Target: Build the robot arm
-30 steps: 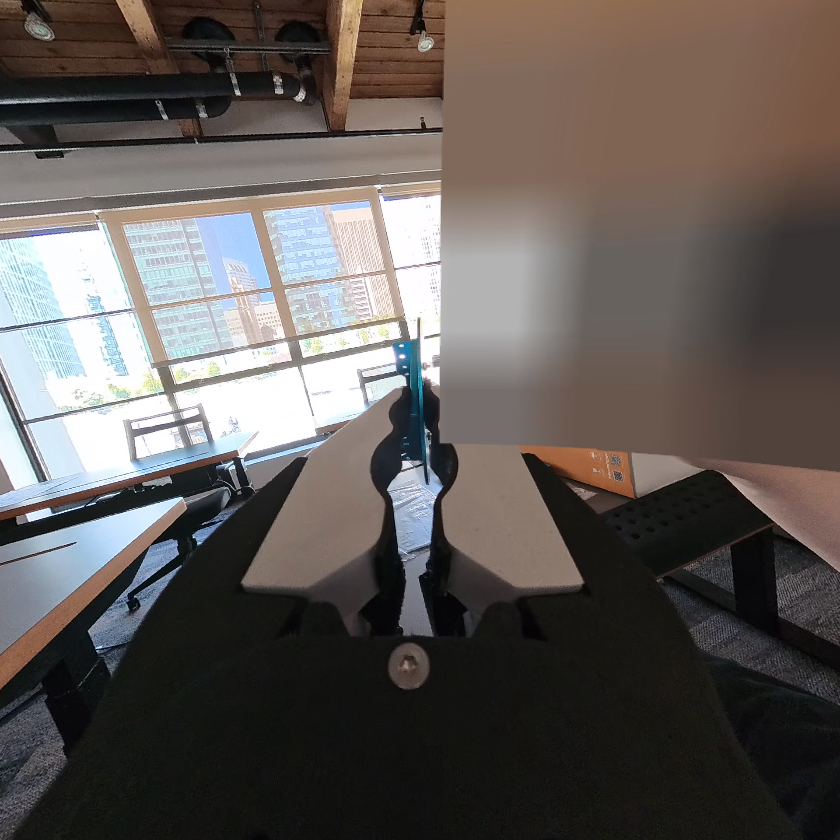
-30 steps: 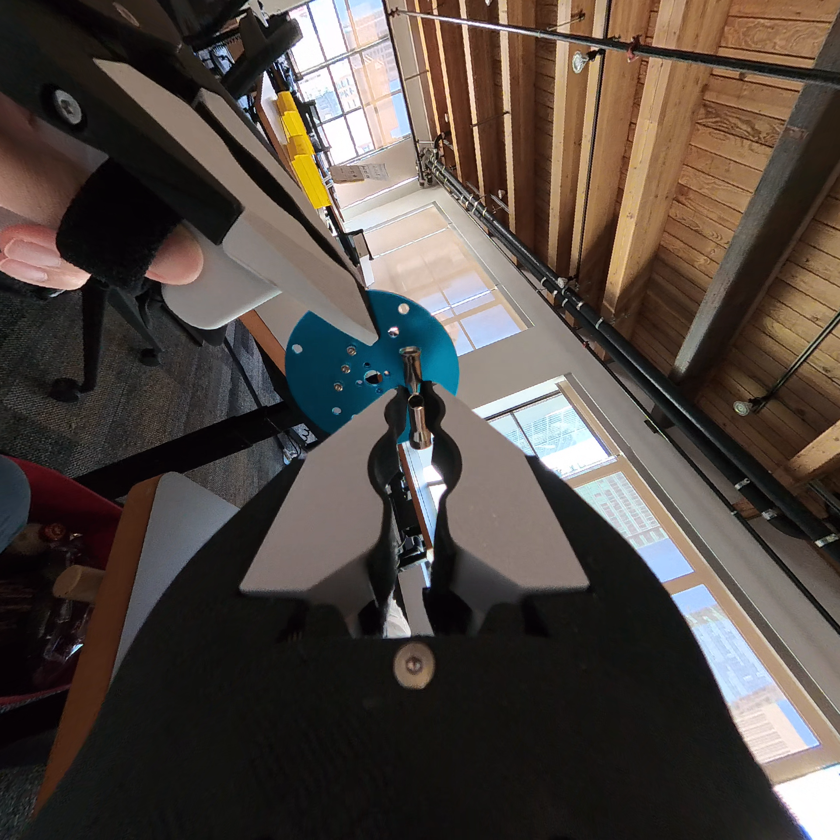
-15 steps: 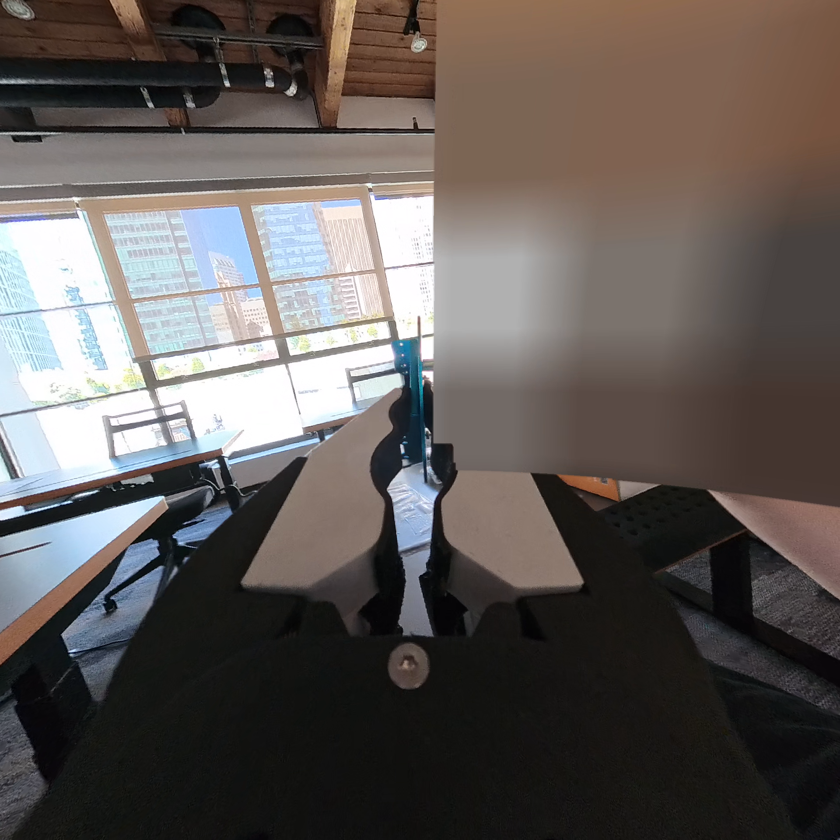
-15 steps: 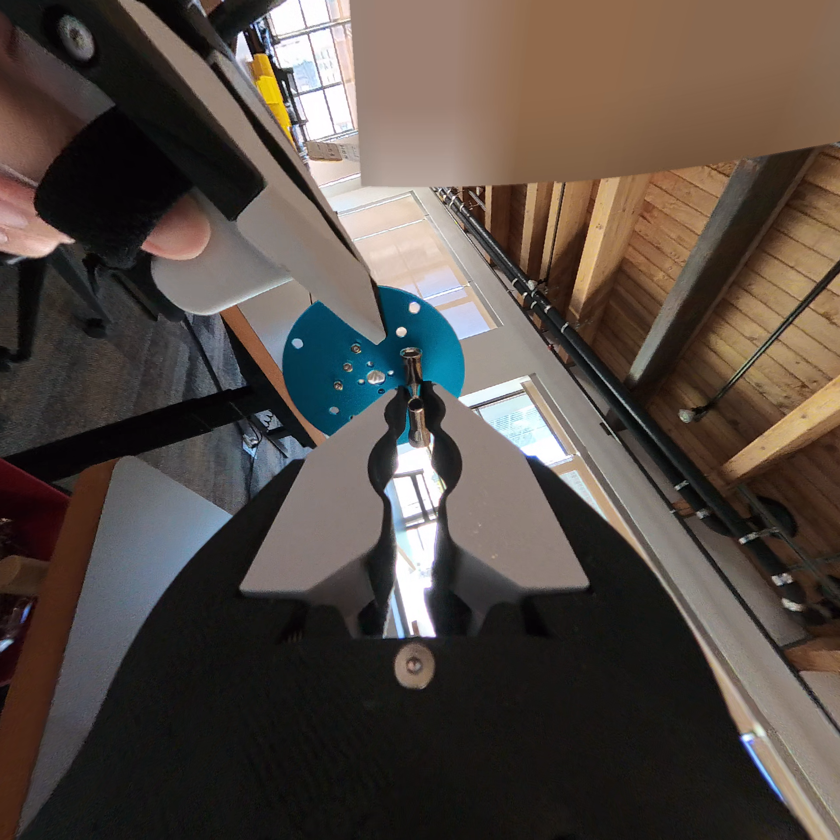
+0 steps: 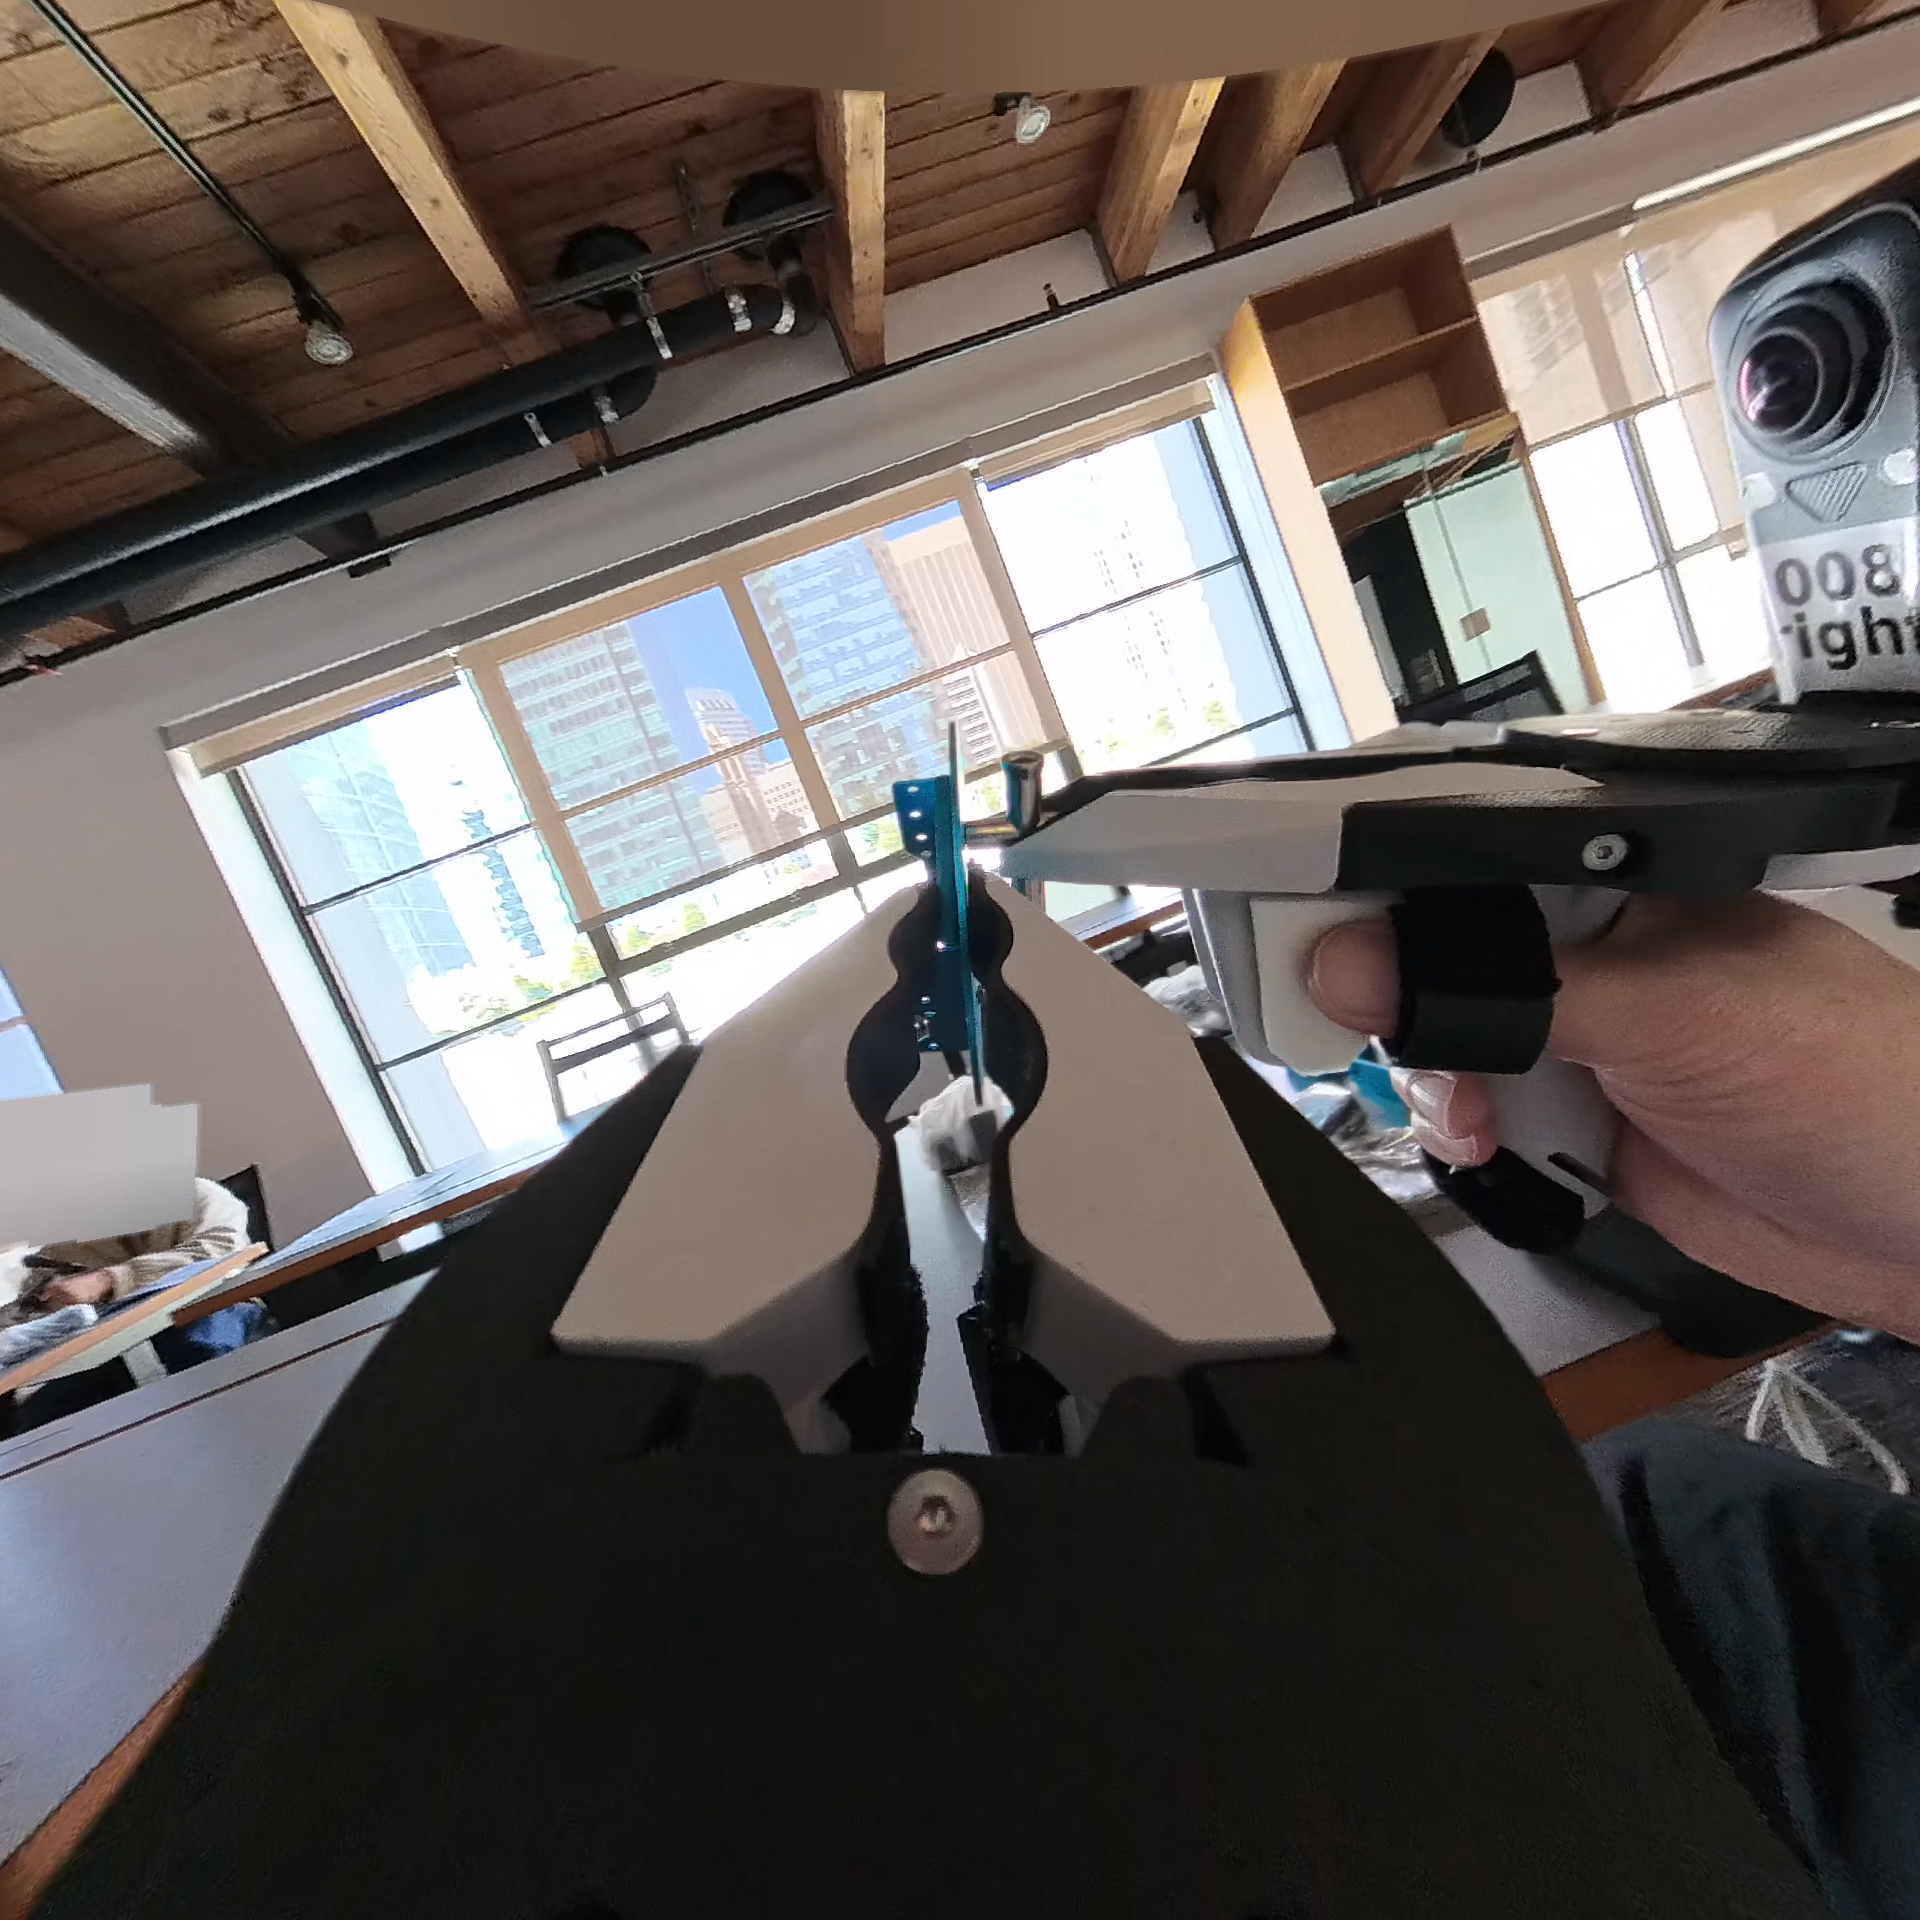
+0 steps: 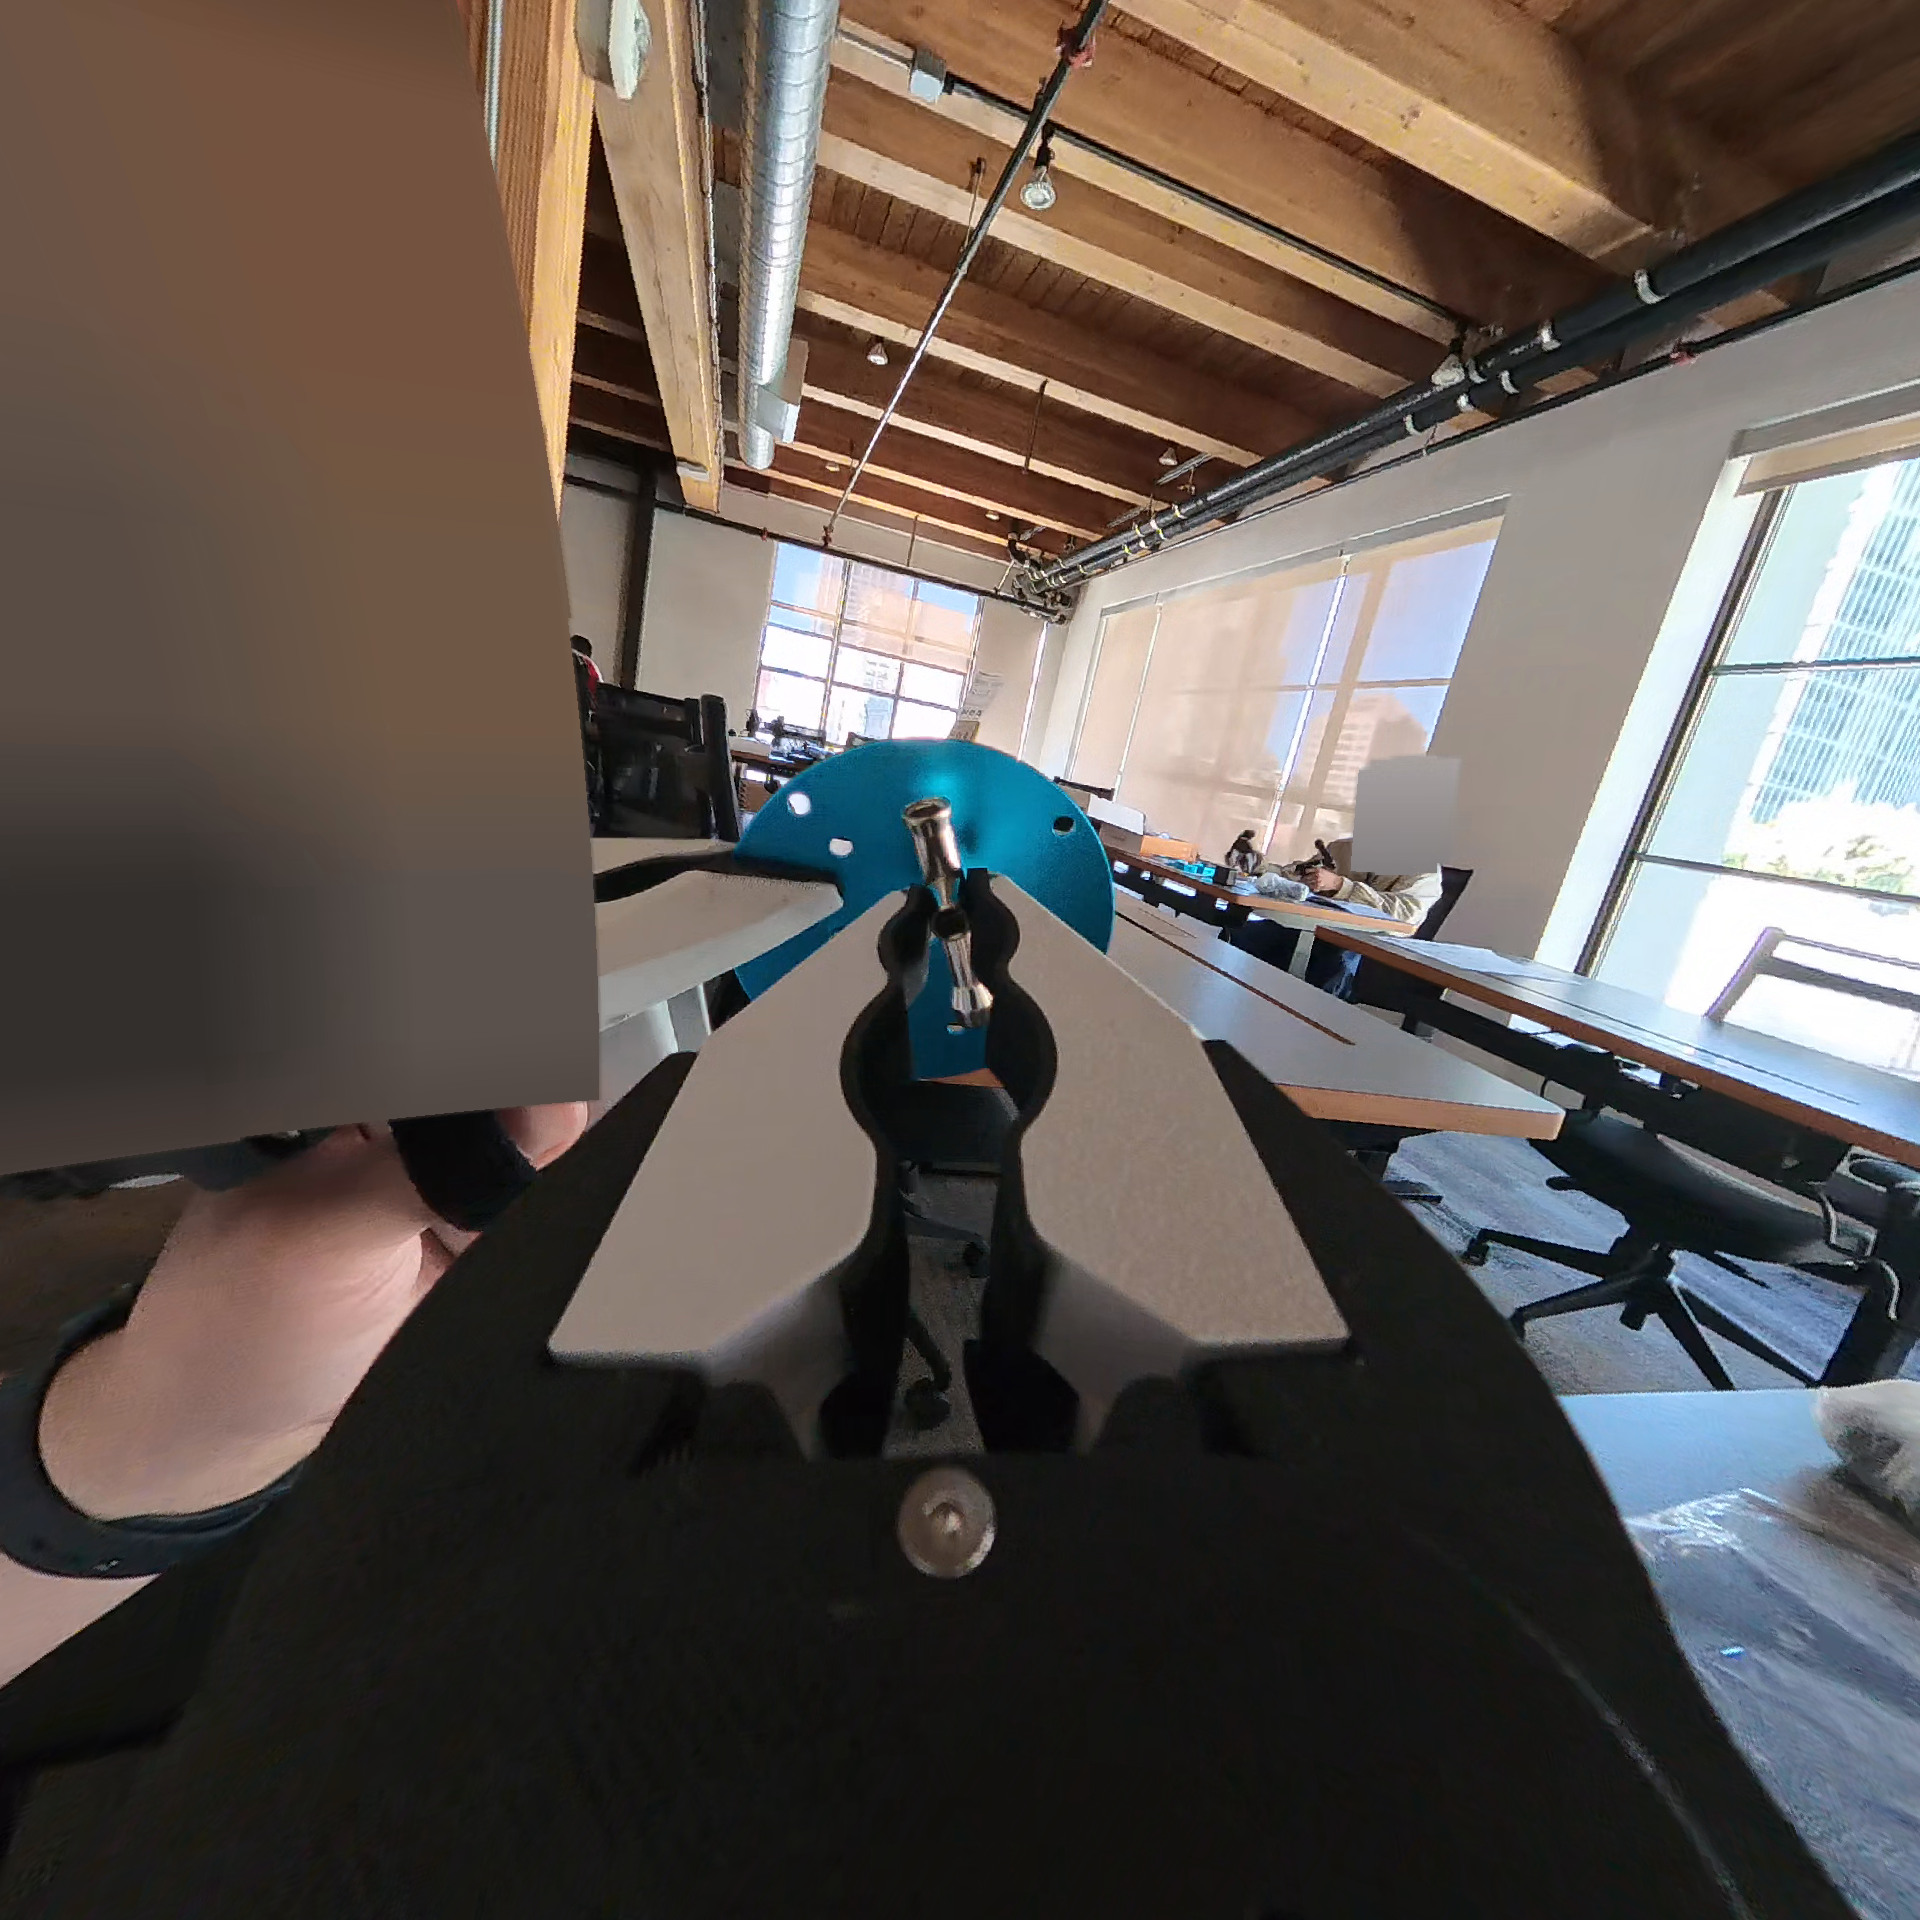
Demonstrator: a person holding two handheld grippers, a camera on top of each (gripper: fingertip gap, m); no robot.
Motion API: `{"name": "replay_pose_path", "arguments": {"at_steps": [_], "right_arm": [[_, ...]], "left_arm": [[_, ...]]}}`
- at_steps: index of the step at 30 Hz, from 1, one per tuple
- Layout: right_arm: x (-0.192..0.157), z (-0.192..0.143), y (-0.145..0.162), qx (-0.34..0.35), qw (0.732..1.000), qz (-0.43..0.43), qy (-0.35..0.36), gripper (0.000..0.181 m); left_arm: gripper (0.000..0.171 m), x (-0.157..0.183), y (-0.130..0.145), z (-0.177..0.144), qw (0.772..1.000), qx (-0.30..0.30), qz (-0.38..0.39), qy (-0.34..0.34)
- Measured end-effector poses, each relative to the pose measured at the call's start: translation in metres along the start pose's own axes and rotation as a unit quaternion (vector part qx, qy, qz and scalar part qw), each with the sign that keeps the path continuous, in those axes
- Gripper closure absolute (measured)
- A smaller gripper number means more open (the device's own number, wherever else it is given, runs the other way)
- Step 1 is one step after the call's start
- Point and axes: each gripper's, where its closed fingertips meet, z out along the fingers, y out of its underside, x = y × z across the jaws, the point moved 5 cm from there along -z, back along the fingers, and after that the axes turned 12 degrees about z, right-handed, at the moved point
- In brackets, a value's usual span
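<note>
My left gripper [image 5: 954, 894] is shut on a round blue metal disc with holes [image 5: 945, 940], which shows edge-on and upright between its fingertips. My right gripper [image 6: 948, 883] is shut on a small silver rod-shaped tool with flared ends [image 6: 938, 852]. The tool stands in front of the disc's flat face [image 6: 1013, 831]. In the left wrist view the right gripper [image 5: 1023, 844] comes in from the right, held by a hand [image 5: 1683, 1101], and the tool [image 5: 1023, 792] has a short tip against the disc. The left gripper's fingers [image 6: 717, 914] reach in from the left in the right wrist view.
Long dark desks with wooden edges [image 6: 1507, 997] and black office chairs [image 6: 1662, 1226] stand to the right. A seated person [image 6: 1371, 883] is far off. A white table with a plastic bag [image 6: 1787, 1558] is at lower right. Large windows [image 5: 727, 748] are ahead. My left and right fingertips are right by each other.
Both views have swung round to a more level outlook on the room. The right gripper and its hand now show in the left wrist view. Disc and tool stay gripped.
</note>
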Motion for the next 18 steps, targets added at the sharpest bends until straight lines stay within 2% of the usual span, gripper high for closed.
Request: {"name": "replay_pose_path", "arguments": {"at_steps": [5, 7, 10, 14, 16, 18], "right_arm": [[0.002, 0.001, 0.005, -0.036, 0.995, -0.089, 0.017, 0.175], [0.004, 0.003, 0.006, -0.037, 0.999, -0.032, 0.005, 0.175], [0.010, 0.006, 0.011, -0.016, 0.989, 0.144, -0.036, 0.174], [0.017, 0.009, 0.022, 0.032, 0.921, 0.380, -0.087, 0.174], [0.019, 0.010, 0.027, 0.044, 0.877, 0.466, -0.106, 0.175], [0.018, 0.011, 0.031, 0.054, 0.820, 0.554, -0.135, 0.174]], "left_arm": [[0.169, 0.001, 0.006, 0.001, 1.000, -0.017, 0.019, 0.003], [0.169, 0.002, 0.007, 0.001, 0.999, -0.016, 0.035, -0.009], [0.169, 0.001, 0.009, 0.002, 0.998, -0.012, 0.050, -0.021], [0.169, 0.002, 0.015, 0.005, 0.996, -0.011, 0.080, -0.030], [0.169, 0.002, 0.017, 0.005, 0.996, -0.008, 0.090, -0.025], [0.168, 0.002, 0.018, 0.004, 0.994, 0.000, 0.104, -0.021]]}}
